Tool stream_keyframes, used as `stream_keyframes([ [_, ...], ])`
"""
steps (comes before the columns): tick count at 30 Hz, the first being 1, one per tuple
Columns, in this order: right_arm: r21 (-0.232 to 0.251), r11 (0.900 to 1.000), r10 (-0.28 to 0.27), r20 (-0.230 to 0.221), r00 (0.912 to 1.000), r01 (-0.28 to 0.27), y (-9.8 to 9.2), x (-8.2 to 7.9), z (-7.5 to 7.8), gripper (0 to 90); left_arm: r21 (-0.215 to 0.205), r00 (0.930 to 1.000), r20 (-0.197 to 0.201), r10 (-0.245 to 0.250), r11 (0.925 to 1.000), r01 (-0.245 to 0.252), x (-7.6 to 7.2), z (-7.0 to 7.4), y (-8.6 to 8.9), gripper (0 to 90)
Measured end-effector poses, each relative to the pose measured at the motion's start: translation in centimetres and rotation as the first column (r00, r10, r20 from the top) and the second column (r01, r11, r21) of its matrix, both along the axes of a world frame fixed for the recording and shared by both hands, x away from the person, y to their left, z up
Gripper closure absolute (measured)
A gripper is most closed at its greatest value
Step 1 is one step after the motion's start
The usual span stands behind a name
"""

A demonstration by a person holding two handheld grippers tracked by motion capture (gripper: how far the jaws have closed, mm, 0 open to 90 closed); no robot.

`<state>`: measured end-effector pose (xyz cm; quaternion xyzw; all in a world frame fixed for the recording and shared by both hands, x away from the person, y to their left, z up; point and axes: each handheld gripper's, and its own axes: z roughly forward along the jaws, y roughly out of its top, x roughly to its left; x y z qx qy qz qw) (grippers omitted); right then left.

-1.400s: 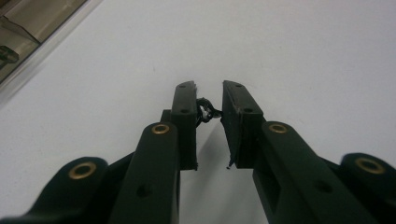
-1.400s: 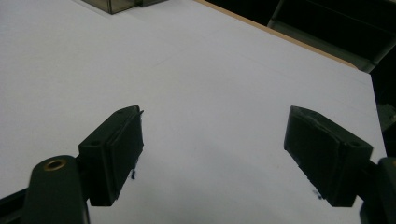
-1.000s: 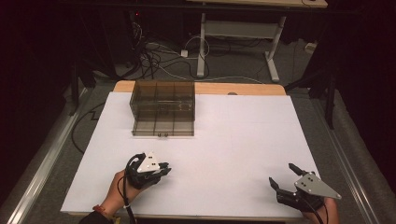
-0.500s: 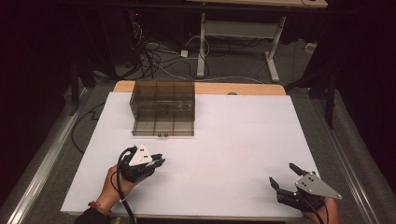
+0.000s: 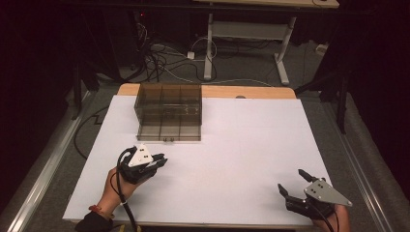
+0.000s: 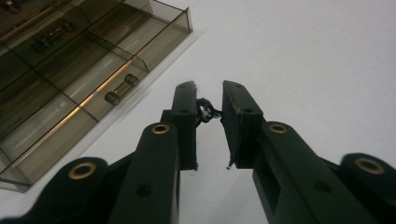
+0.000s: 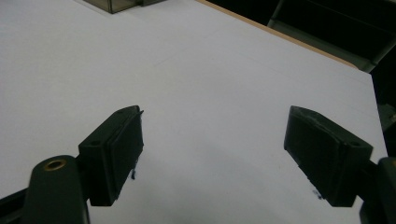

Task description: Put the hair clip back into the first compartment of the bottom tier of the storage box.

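Left gripper [image 6: 208, 100] fingers pinching small black item [image 6: 204, 111], lower left of high view, just below smoked organizer box [image 5: 169, 112] on counter [image 5: 251, 140]. Right gripper [image 5: 296, 182] fingers gaping wide, holding nothing, lower right.

White board [image 5: 241, 145] covers my table; a strip of wood top [image 5: 251, 92] shows along its far edge. Grey floor [image 5: 309, 72] beyond. Tangle of cables [image 5: 164, 63] lies on it, far left. White desk frame [image 5: 241, 34] stands behind them. Metal rail [image 5: 43, 169] runs along my left.
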<state>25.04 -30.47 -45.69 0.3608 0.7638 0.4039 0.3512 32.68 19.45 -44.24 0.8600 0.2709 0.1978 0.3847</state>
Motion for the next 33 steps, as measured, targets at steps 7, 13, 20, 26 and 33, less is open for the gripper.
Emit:
stream_keyframes([
  [7, -0.004, 1.000, 0.002, 0.002, 1.0000, -0.002, 0.0, 0.0, 0.0, 19.8, -0.007, 0.9999, 0.010, 0.011, 0.9999, -0.011, 0.4, 0.2, 0.1, 73.7],
  [13, -0.005, 1.000, 0.002, 0.001, 1.0000, -0.002, 0.0, 0.0, 0.0, 19.8, -0.020, 0.9995, 0.022, 0.023, 0.9995, -0.023, 1.0, 0.6, 0.3, 73.7],
  [20, -0.003, 1.000, -0.004, 0.004, 1.0000, 0.004, 0.0, 0.0, 0.0, 19.8, -0.041, 0.9988, 0.031, 0.037, 0.9985, -0.036, 1.7, 1.1, 0.4, 73.7],
  [26, -0.002, 1.000, -0.004, 0.003, 1.0000, 0.004, -0.1, 0.0, 0.0, 19.8, -0.051, 0.9983, 0.039, 0.043, 0.9979, -0.041, 2.3, 1.5, 0.4, 73.7],
  [33, -0.001, 1.000, -0.005, 0.006, 1.0000, 0.005, 0.0, -0.1, 0.0, 19.8, -0.065, 0.9975, 0.047, 0.053, 0.9966, -0.050, 2.7, 1.9, 0.7, 73.7],
])
